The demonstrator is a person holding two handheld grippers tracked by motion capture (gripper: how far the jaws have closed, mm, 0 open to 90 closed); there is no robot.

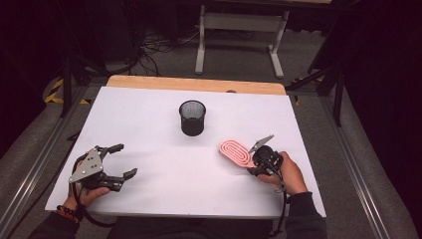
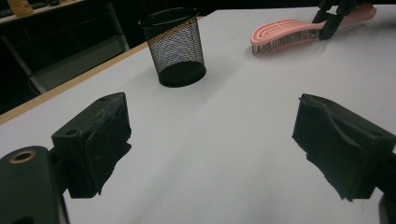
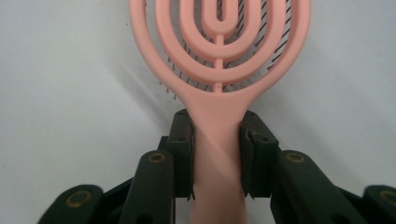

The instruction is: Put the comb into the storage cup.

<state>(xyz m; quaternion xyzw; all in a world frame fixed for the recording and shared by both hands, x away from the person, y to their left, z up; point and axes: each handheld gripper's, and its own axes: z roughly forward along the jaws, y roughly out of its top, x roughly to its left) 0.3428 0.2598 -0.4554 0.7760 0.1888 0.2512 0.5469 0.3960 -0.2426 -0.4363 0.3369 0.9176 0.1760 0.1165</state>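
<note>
Pink plastic vented hairbrush (image 3: 219,56), one, lying on white worktop (image 1: 164,174), no readable writing.
Right claw (image 3: 217,154) clamps its handle; left claw (image 1: 122,160) gapes apart, holding nothing; one black mesh cup (image 1: 192,117) stands nearby.

From where I sit, the white bench (image 1: 164,179) lies bare between my two claws, so either could cross the middle unhindered. The black mesh cup (image 1: 192,118) stands upright toward the far side, well apart from both (the one upright thing to steer round). The pink hairbrush (image 1: 235,153) lies flat near the right edge, its handle pinched in my right claw (image 1: 260,160), blocking the ground there. My left claw (image 1: 121,160) has open bench ahead, up to the cup.
</note>
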